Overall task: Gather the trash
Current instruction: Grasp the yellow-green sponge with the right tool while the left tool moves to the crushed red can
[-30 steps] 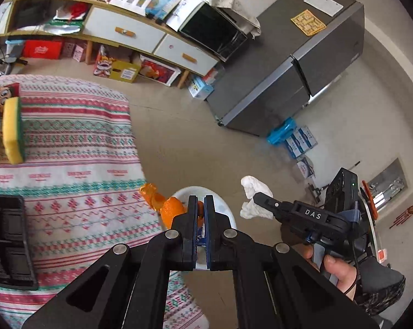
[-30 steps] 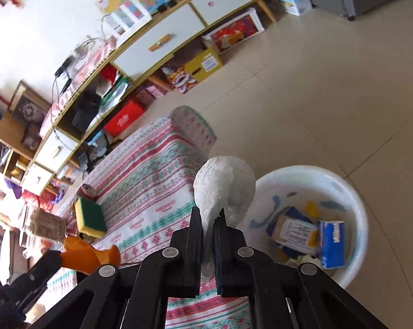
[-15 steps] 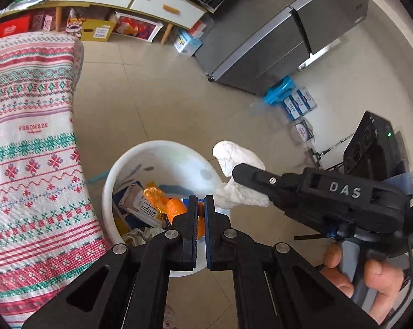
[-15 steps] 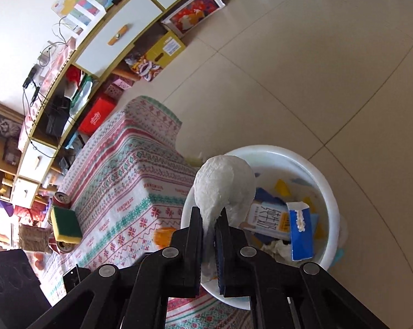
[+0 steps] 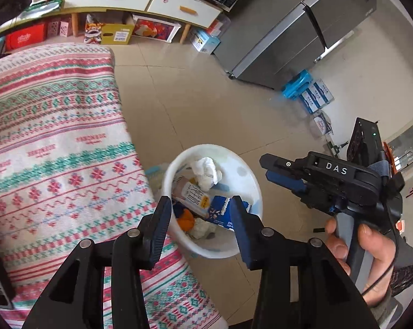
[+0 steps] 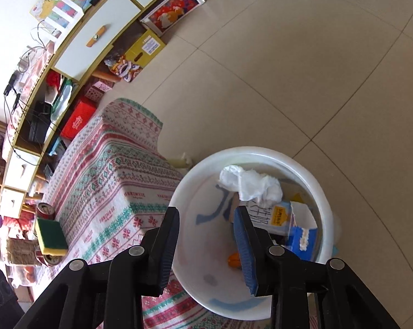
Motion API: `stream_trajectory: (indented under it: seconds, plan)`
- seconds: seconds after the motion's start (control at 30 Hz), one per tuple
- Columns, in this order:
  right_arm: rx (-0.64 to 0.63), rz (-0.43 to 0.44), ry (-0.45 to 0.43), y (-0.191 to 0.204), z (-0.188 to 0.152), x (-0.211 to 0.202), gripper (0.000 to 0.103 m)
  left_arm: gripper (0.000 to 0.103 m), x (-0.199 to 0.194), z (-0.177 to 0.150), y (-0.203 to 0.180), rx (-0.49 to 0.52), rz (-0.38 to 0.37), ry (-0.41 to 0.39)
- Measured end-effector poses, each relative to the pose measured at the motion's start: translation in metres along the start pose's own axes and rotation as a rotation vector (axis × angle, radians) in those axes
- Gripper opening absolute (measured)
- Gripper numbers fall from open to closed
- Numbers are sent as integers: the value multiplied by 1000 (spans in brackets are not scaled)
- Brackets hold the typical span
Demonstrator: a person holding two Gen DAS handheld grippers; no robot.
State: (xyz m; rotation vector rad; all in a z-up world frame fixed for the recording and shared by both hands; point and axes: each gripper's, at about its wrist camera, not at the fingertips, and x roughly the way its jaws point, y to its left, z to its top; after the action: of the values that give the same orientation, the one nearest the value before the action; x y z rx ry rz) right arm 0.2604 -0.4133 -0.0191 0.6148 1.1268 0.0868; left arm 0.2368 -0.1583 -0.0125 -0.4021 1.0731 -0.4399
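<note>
With both grippers above the white bin [image 5: 254, 189], left gripper [image 5: 199, 224] and right gripper [image 6: 206, 235] jaws spread wide, empty. White tissue wad [image 6: 254, 182] and orange scrap [image 5: 186, 219] lie inside bin, beside bench cloth [image 5: 55, 137].

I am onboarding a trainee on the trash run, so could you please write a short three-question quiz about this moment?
1. True or false: the left tool is shut on the orange scrap.
2. Where does the crumpled white tissue lie? A) on the patterned cloth B) in the white bin C) in the right tool
3. Fill in: the yellow-and-green sponge lies on the ____, outside the bin.

Key
1. False: both tools are open and empty, and the scrap lies in the bin.
2. B, on top of the cartons.
3. Patterned cloth, beside a can.
</note>
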Motion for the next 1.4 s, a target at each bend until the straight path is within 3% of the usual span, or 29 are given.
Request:
stream_trajectory:
  seconds: [0.37,0.57,0.77,0.97,1.2,1.4]
  plan:
    - [3,12,-6,38,1,20,37,47,-98,18,93,-55,156,-52]
    - [-79,-11,11,74,-8,40,43,47,-144,37,158,-173,244,-89]
    - [-226,-44,44,121,-23,65,50,47,-172,37,236,-354,303,-102]
    - [-442,-51,61,181,-46,91,60,47,-178,41,285,-435,367,-112]
    - [-706,38,139,258,-94,131,65,53,-158,35,315,-521,342,-63]
    - [-852,82,142,308,-120,156,65,53,-154,28,323,-592,264,-60]
